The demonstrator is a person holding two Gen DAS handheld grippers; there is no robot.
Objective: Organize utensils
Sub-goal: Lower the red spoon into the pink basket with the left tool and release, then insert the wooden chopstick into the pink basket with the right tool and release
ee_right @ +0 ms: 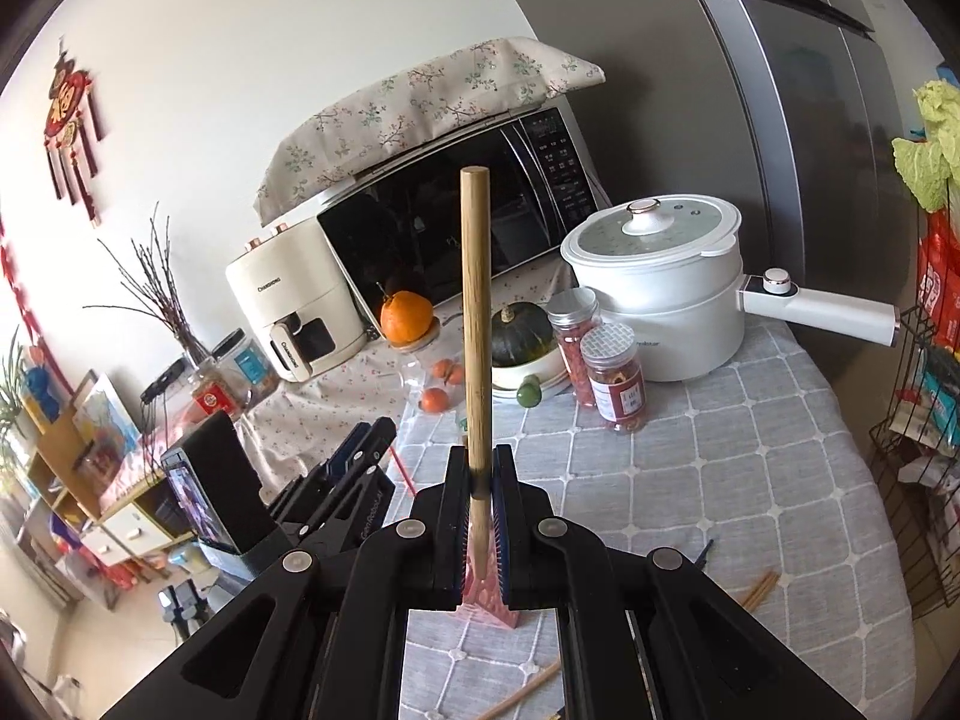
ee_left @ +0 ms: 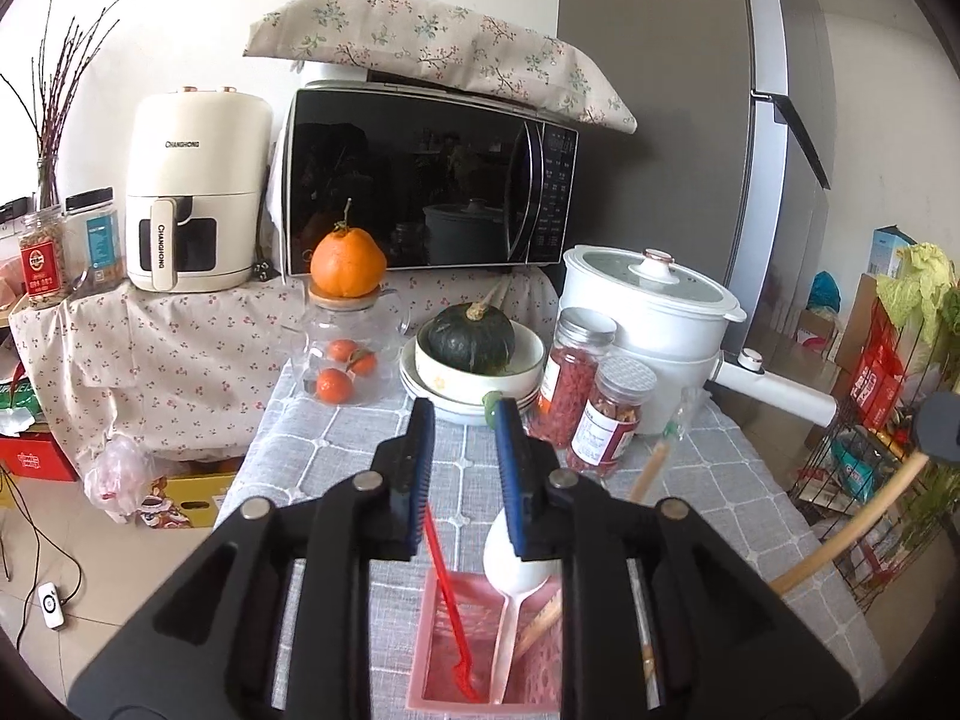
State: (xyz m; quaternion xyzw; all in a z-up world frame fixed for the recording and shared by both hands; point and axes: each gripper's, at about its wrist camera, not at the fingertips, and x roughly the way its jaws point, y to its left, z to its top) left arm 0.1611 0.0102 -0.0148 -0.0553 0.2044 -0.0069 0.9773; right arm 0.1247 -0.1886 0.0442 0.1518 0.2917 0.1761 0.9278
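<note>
A pink utensil holder [ee_left: 456,630] stands on the grey checked tablecloth, right under my left gripper [ee_left: 465,414]. In it stand a thin red pick [ee_left: 441,576] and a white spoon [ee_left: 510,576], bowl end up. The blue pads stand apart, the pick by the left one and the spoon bowl by the right one, neither pressed. A wooden handle [ee_left: 651,468] slants up from the holder's right side. In the right wrist view my right gripper [ee_right: 480,456] is shut on an upright wooden handle [ee_right: 476,312] above the holder [ee_right: 495,606], with the left gripper [ee_right: 360,450] just to its left.
Stacked bowls [ee_left: 468,384] holding a dark squash, two red-filled jars [ee_left: 612,426] and a white electric pot [ee_left: 654,324] stand behind the holder. A glass jar of oranges [ee_left: 345,360] is at the left. Loose chopsticks [ee_right: 759,591] lie on the cloth. A wire rack [ee_right: 918,450] borders the right.
</note>
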